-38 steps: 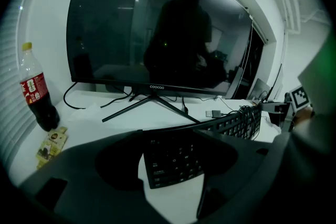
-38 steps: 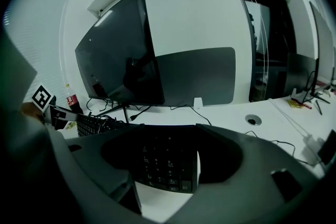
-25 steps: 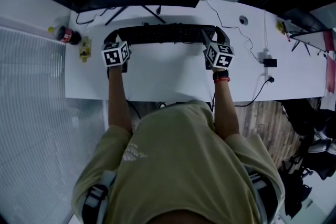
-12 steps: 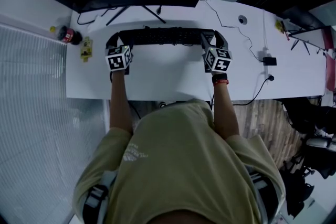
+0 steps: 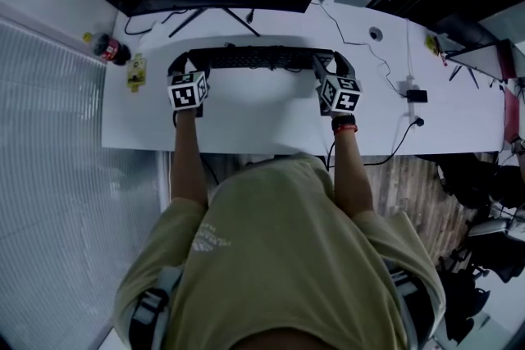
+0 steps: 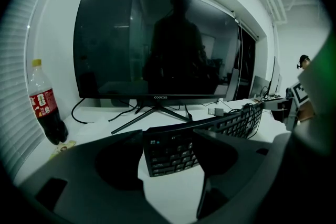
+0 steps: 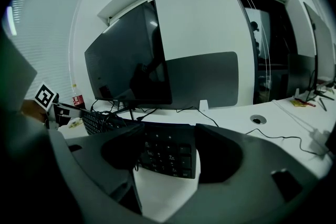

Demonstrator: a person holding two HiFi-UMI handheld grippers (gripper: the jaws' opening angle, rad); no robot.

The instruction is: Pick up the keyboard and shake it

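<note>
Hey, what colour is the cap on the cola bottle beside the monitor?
Yellow. The cap shows best in the left gripper view.

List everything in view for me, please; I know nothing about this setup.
monitor: one, black, back of the desk
keyboard: one, black, in front of the monitor, gripped at both ends
cola bottle: one, dark with red label, left of the monitor
small box: one, black, desk's right part
desk: one, white, under everything
person: one, olive shirt, at the desk's near edge
left gripper: one, dark, jaws shut on the keyboard's left end
right gripper: one, dark, jaws shut on the keyboard's right end
</note>
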